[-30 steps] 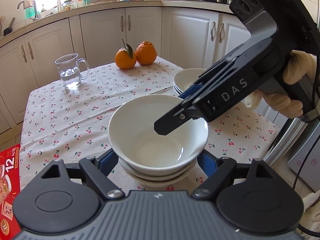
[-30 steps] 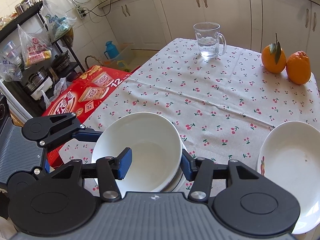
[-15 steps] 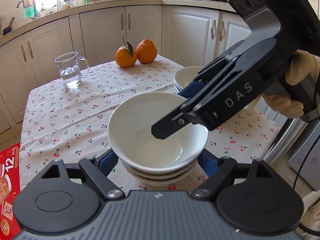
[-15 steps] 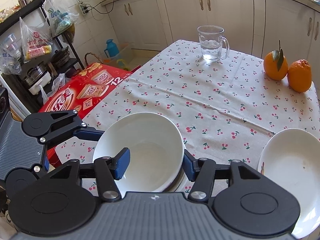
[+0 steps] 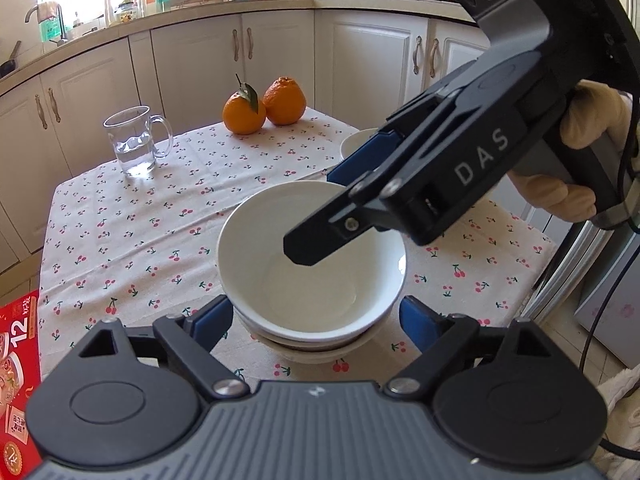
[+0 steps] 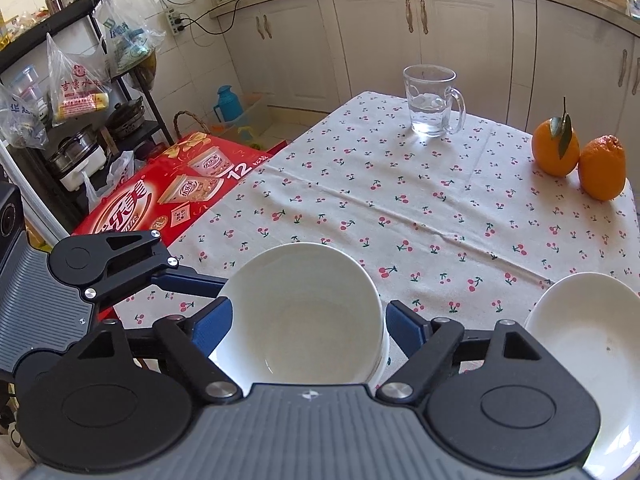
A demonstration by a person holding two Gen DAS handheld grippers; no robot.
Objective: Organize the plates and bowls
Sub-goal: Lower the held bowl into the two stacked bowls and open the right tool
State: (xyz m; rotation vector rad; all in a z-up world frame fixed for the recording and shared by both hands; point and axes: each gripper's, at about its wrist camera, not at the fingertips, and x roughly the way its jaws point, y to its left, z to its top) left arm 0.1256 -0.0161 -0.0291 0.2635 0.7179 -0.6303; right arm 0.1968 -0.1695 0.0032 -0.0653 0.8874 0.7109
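A stack of white bowls (image 5: pixel 312 280) stands near the front edge of the table with the cherry-print cloth (image 5: pixel 160 216); it also shows in the right wrist view (image 6: pixel 304 312). My left gripper (image 5: pixel 316 320) is open with its blue pads either side of the stack, low at its base. My right gripper (image 6: pixel 306 320) is open above the top bowl, one pad over the inside, one past the rim. A second stack of white dishes (image 6: pixel 592 344) sits to the right, mostly hidden behind the right gripper in the left wrist view (image 5: pixel 356 144).
A glass mug of water (image 5: pixel 132 140) and two oranges (image 5: pixel 264 108) stand at the far side of the table. A red carton (image 6: pixel 168 196) lies beside the table's left edge. White cabinets (image 5: pixel 280 56) surround the table; a cluttered shelf (image 6: pixel 60 100) is at left.
The right gripper has lifted and drawn back a little from the top bowl, its jaws opening wider. The left gripper and the bowl stack have stayed in place.
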